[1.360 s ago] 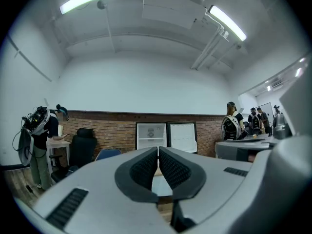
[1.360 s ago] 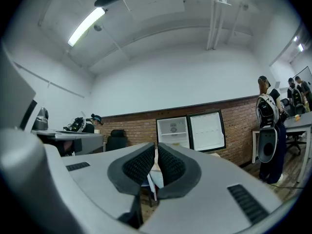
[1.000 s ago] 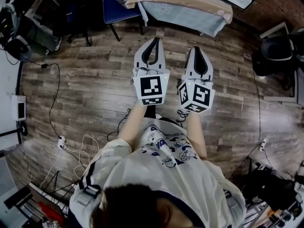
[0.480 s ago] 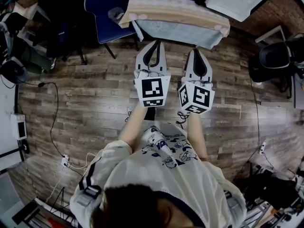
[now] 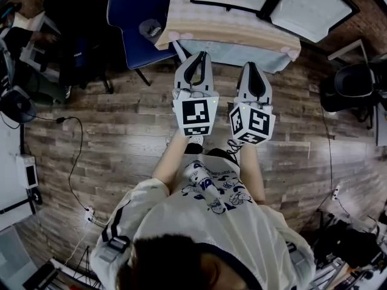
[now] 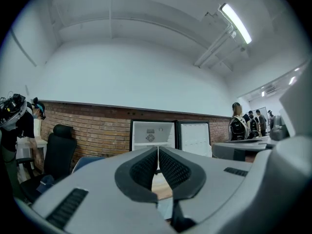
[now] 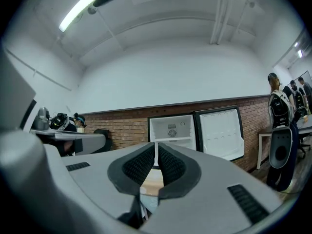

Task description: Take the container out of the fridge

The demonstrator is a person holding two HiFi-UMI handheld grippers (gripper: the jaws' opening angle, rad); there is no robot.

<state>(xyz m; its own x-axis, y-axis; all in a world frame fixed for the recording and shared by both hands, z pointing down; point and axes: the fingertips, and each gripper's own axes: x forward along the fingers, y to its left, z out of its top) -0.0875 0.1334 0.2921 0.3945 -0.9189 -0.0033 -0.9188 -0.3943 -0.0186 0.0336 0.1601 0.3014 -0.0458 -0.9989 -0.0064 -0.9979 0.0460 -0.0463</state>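
Fridge (image 7: 171, 126) stands open beyond table's (image 5: 230, 26) far edge; left gripper (image 5: 196, 59) and right gripper (image 5: 253, 68), clenched empty, point toward it, likely approaching.

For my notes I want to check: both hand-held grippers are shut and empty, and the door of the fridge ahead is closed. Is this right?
Not quite. The door of the fridge is open, swung to the right, as the right gripper view shows. The rest holds: the left hand-held gripper and the right hand-held gripper are both shut and empty.
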